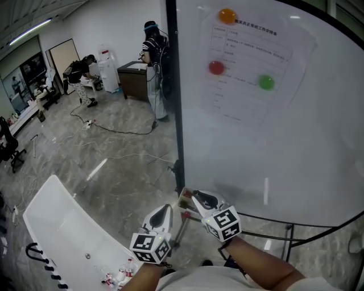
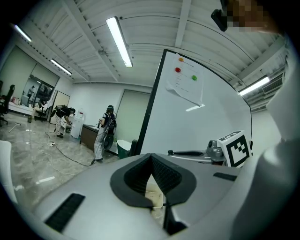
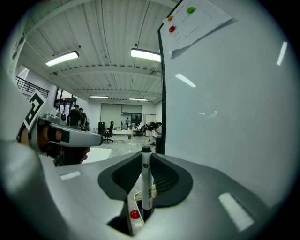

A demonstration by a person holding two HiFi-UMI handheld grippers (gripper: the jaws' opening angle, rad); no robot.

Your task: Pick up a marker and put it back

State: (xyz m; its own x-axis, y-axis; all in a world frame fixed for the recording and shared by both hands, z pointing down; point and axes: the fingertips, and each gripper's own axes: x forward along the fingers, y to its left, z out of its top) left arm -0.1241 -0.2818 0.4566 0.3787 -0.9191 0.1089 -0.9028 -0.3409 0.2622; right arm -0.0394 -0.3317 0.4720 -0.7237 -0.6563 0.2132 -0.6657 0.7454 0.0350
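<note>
Right gripper view: marker point(image 3: 146, 183) clamped upright in the jaws

Jaws of the right gripper point(image 3: 146, 156) are closed on the marker. It has a white barrel and a black cap, with the cap end at 12 o'clock. Its lower end is over the pen tray point(image 3: 132, 206) at 6 o'clock; can't tell if it touches the tray. A red round item point(image 3: 135, 214) lies in the tray at the marker's 7 o'clock, just beside it.

Jaws of the left gripper point(image 2: 151, 156) are closed, tips touching, nothing between them.

Head view: both grippers sit at 6 o'clock, the left one at the right one's 8 o'clock, near but apart. The right one's jaws point at the tray, which hangs at the lower left corner of the whiteboard point(image 1: 296, 148). A paper sheet point(image 1: 250, 62) is on the board at 12 to 1 o'clock, with an orange magnet point(image 1: 227, 15), a red magnet point(image 1: 216, 67) and a green magnet point(image 1: 266, 82) on it. White counter point(image 1: 62, 221) at 8 o'clock. Two persons stand at 11 o'clock.
</note>
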